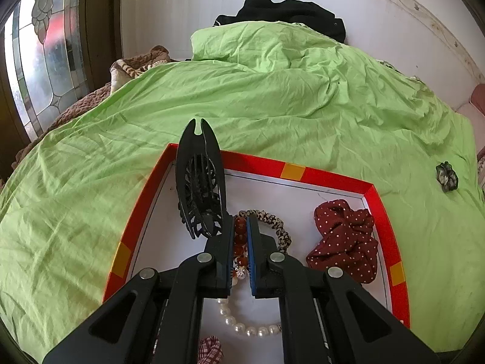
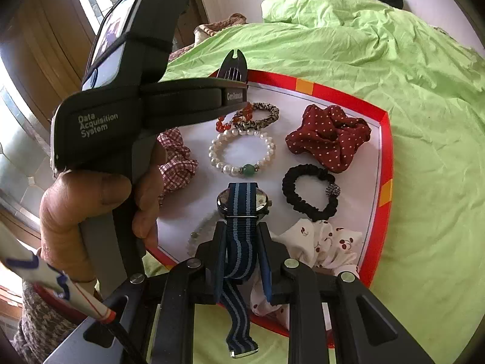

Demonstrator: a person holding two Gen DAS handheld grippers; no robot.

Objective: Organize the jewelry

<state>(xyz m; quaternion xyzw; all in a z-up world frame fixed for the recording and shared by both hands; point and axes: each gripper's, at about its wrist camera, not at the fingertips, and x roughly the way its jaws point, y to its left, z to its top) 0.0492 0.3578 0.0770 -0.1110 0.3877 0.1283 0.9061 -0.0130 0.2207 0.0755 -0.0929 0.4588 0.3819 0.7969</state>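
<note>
Bed (image 1: 272,97) under a wrinkled lime-green sheet; black garment (image 1: 291,15) heaped at its far end by the white wall.

Red-rimmed tray (image 1: 333,179) with a white floor lies on the sheet; all else placed against it.

Inside tray, far right corner: dark red polka-dot scrunchie (image 2: 327,139). Nearer than that, along the right rim: black ruffled hair tie (image 2: 309,197) with a sparkly bead, then a white cherry-print scrunchie (image 2: 321,242) at the near rim. Left side: red-checked scrunchie (image 2: 175,160), partly hidden behind a hand (image 2: 91,209). Centre: pearl bracelet (image 2: 242,151) with one green bead. Beyond it: leopard-print hair tie (image 2: 260,115) touching red beads (image 2: 224,124).

Outside tray, well off to its right on the sheet: small dark scrunchie (image 1: 447,176).

Left tool (image 1: 241,221): jaws narrow, over the tray's far left corner, clamped on a black claw hair clip (image 1: 200,182) that stands above the rim.

Right tool (image 2: 242,236): above the tray's near middle, closed on the blue striped strap of a watch (image 2: 242,203); dial over the tray floor, loose strap end hangs toward the camera.
</note>
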